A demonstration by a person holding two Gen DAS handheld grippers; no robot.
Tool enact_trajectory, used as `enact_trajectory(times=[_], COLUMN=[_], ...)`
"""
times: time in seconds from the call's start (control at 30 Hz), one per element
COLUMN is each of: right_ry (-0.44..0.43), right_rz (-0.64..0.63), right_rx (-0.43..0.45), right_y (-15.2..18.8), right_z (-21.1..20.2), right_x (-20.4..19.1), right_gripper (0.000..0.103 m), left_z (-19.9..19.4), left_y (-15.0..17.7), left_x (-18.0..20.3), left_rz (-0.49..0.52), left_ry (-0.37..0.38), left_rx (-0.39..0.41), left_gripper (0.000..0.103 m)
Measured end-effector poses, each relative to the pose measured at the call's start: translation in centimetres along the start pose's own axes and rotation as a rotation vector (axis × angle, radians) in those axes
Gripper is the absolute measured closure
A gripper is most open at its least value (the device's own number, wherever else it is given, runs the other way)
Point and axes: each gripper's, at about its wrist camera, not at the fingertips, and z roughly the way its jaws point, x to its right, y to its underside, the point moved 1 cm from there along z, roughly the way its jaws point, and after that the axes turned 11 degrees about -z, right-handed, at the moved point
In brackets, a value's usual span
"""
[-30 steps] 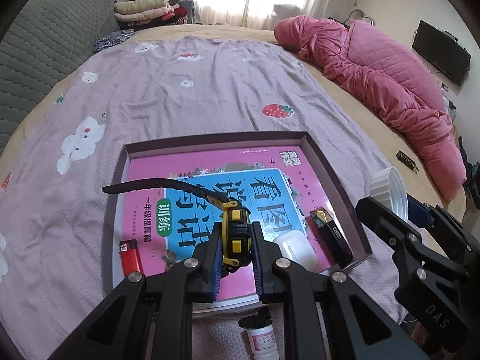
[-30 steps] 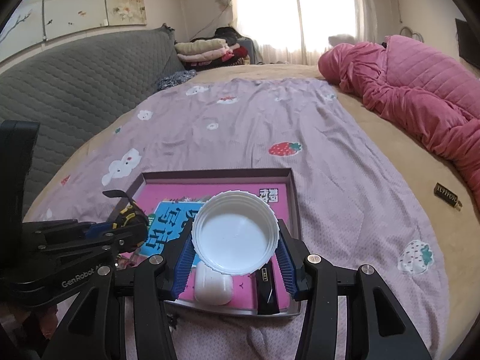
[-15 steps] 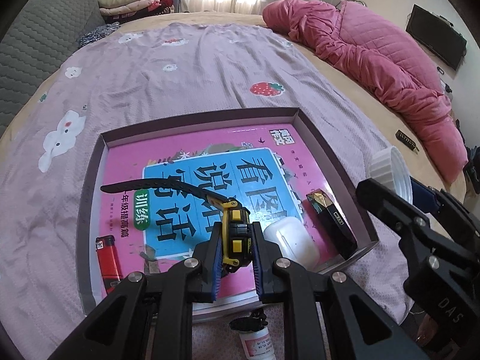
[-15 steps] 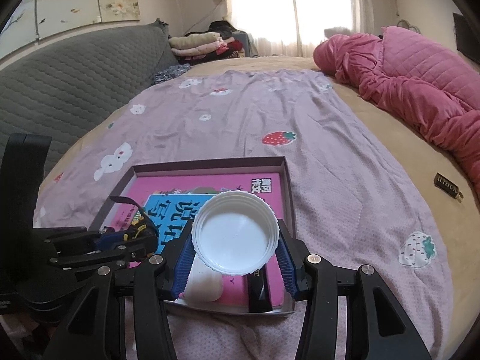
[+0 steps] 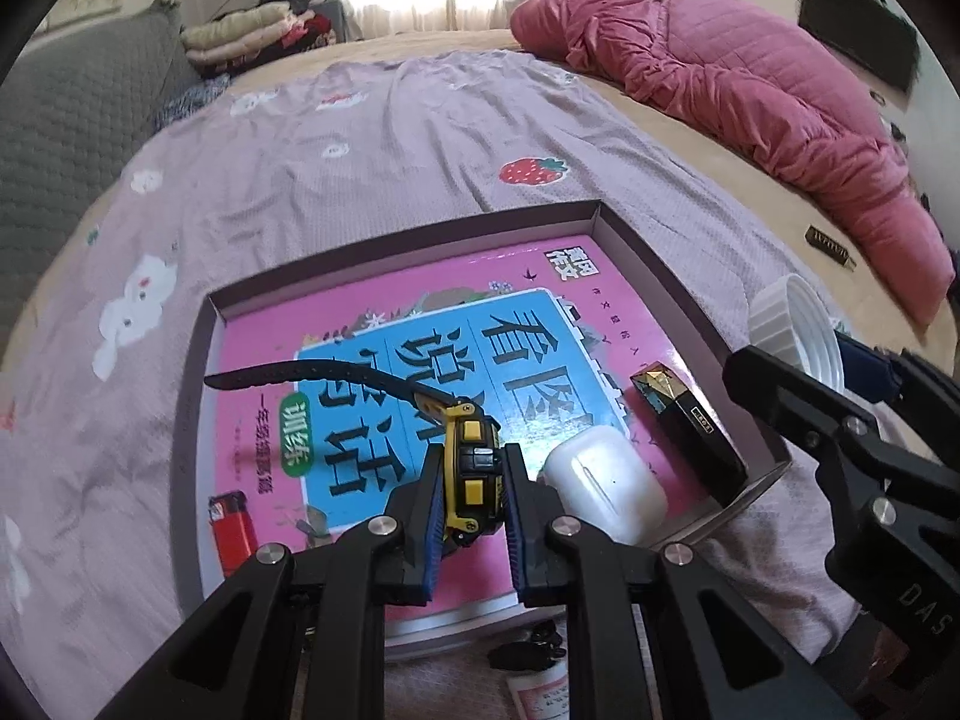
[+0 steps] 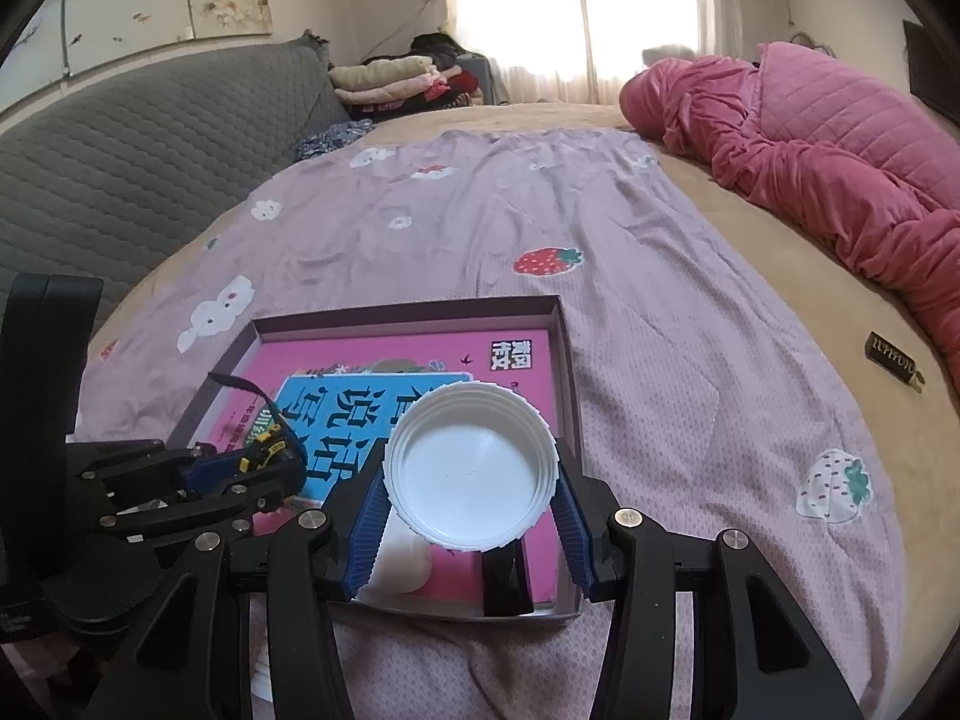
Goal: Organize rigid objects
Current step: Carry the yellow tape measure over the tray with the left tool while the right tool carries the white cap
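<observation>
My left gripper (image 5: 474,474) is shut on a yellow-and-black watch (image 5: 471,450), whose black strap (image 5: 300,372) sticks out to the left. It hovers over the near part of a shallow brown box (image 5: 654,264) lined with a pink book (image 5: 420,372). In the box lie a red lighter (image 5: 231,531), a white earbud case (image 5: 603,489) and a black-and-gold case (image 5: 690,426). My right gripper (image 6: 471,480) is shut on a white ribbed lid (image 6: 468,468), held above the box's near right corner (image 6: 564,606). The left gripper (image 6: 264,462) shows at the left of the right wrist view.
The box sits on a lilac sheet (image 6: 660,360) over a bed. A small bottle (image 5: 534,678) lies just before the box. A dark small bar (image 6: 894,360) rests on the tan blanket at right, a pink quilt (image 6: 840,150) beyond, and a grey sofa (image 6: 120,138) at left.
My left gripper has sunk a little toward the box and rolled, still clamped on the watch. The right gripper with the lid has stayed almost still.
</observation>
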Motion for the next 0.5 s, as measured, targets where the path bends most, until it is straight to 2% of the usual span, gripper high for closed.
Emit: enact_trajectory(times=[0.17, 0.5], right_ry=[0.007, 0.002], right_rz=[0.001, 0.004], right_rx=[-0.008, -0.031], right_y=[0.2, 0.7], right_z=[0.2, 0.6], right_x=[0.1, 0.0], right_gripper=[0.052, 0.052], left_z=[-0.8, 1.1], left_y=[0.0, 1.0], left_x=[1.5, 1.8], left_rz=[0.101, 0.104], left_ry=[-0.028, -0.009], left_rx=[0.054, -0.030], left_gripper=[0.086, 0.086])
